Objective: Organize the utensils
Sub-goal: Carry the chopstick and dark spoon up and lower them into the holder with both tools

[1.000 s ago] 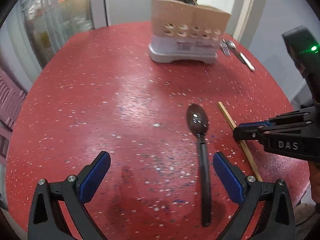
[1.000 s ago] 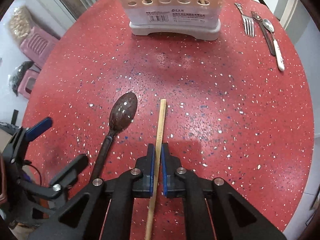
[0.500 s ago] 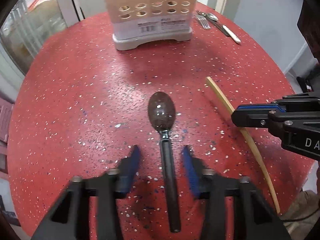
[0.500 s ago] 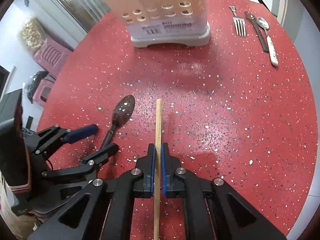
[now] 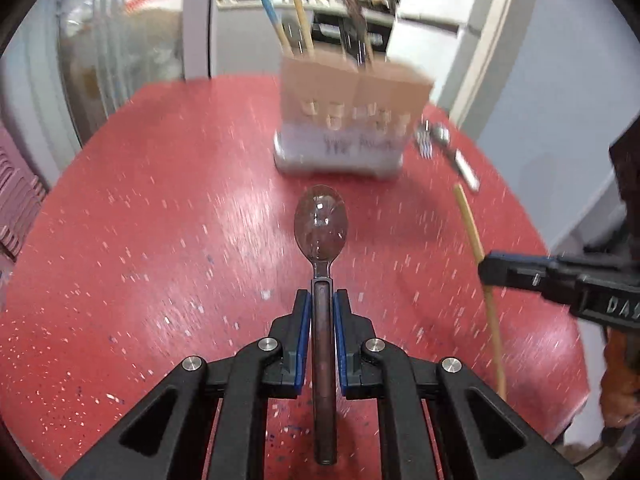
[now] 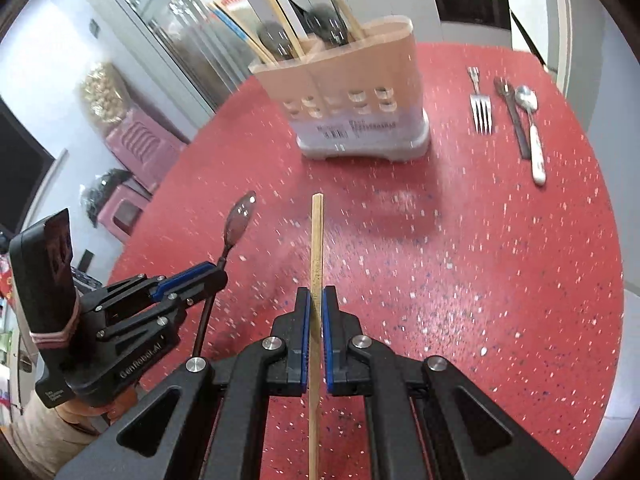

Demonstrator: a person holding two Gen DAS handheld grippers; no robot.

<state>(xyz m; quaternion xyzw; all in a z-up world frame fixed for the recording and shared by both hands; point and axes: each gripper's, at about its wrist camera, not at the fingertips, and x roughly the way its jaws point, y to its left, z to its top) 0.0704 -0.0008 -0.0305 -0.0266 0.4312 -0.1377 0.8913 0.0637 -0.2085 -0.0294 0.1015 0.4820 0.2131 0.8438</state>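
My left gripper (image 5: 320,312) is closing on the dark spoon (image 5: 321,236) handle, right gripper (image 6: 315,312) pinches the light, stiff chopstick (image 6: 317,240) mid-shaft; both look slippery, so grip firmly.

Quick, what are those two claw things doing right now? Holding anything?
Left gripper: jaws closing on the dark spoon, gripped by its handle.
Right gripper: shut on the wooden chopstick.

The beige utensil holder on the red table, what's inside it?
Sticking out of the beige plastic utensil holder: several wooden chopsticks, a blue-tipped stick and dark spoon bowls. Its walls hide their lower ends, so an exact count is impossible.
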